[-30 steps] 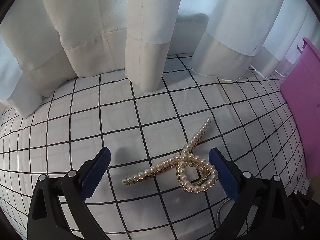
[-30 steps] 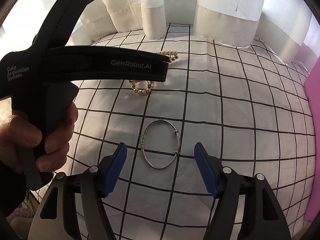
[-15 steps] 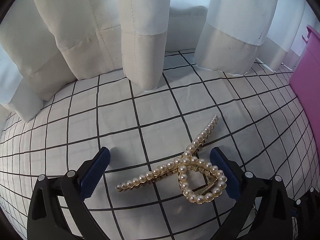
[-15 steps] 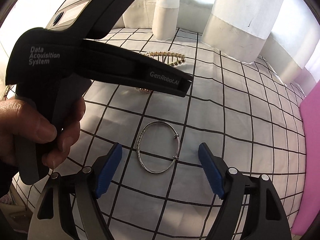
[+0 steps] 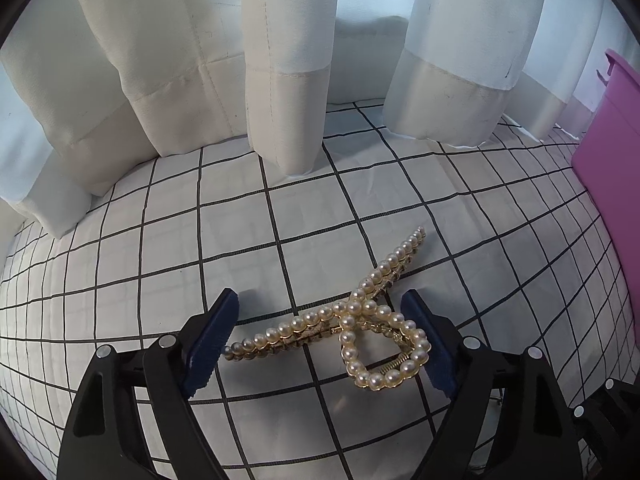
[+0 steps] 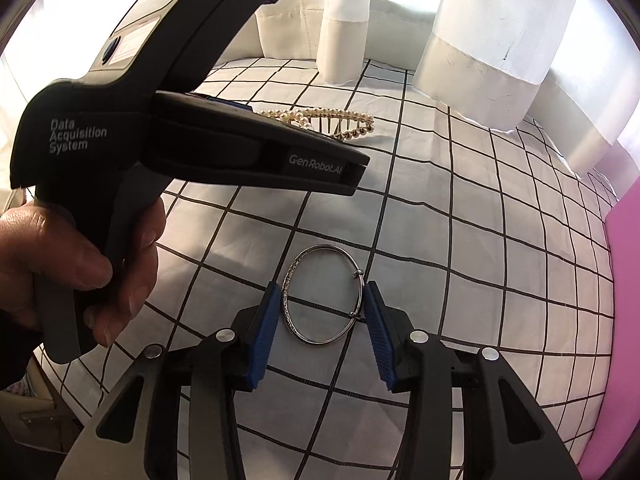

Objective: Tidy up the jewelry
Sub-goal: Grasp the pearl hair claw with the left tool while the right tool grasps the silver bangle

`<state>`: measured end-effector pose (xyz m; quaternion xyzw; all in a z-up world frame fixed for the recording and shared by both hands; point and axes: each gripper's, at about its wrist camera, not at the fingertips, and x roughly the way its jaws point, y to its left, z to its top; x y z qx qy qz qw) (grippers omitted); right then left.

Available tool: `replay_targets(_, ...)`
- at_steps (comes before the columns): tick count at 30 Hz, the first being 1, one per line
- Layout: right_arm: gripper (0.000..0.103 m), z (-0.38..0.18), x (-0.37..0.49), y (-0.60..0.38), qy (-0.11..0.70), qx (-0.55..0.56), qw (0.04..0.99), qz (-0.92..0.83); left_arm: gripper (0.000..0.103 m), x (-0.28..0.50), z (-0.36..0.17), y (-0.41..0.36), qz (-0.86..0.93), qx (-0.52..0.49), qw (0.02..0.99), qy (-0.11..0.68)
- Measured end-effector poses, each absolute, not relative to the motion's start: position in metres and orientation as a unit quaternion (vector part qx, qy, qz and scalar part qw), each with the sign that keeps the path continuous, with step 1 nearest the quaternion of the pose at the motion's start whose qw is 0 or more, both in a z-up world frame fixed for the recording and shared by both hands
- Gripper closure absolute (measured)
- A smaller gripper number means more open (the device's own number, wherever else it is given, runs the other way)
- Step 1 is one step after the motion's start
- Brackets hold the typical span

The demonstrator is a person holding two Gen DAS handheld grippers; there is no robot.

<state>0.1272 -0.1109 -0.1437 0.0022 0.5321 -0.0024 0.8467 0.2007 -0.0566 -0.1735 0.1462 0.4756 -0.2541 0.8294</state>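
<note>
A pearl-covered gold hair claw (image 5: 360, 320) lies on the white grid-pattern cloth (image 5: 240, 240). My left gripper (image 5: 320, 336) brackets it, with both blue pads (image 5: 212, 340) touching or nearly touching its ends. The claw also shows in the right wrist view (image 6: 320, 118), partly hidden behind the left gripper's body (image 6: 192, 136). A silver bangle (image 6: 324, 294) lies flat on the cloth. My right gripper (image 6: 322, 304) has closed around it, pads (image 6: 266, 328) against its two sides.
White curtain folds (image 5: 288, 60) hang down onto the back of the cloth. A pink box (image 5: 612, 200) stands at the right edge, also seen in the right wrist view (image 6: 624, 280). A hand (image 6: 60, 264) holds the left gripper's handle.
My right gripper has narrowed from wide open until its pads meet the bangle. My left gripper has moved forward and narrowed around the pearl claw.
</note>
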Motion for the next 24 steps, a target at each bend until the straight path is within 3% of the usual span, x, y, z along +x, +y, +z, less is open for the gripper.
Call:
replay_targets(16,0.062,-0.104,0.087,-0.137,0.51,0.021,0.86,-0.018,0.024,0.196,-0.145,-0.025,-0.248,0.124,0.835,0.475)
replay_targets(17,0.062,-0.103,0.089,-0.137,0.509,0.023,0.86,-0.02,0.068,0.195,-0.142,-0.024,-0.26,0.117,0.831,0.479)
replay_targets(24,0.062,-0.095,0.088,-0.152,0.504,0.034,0.863,-0.028,0.082,0.203,-0.14,-0.03,-0.238,0.123,0.828,0.492)
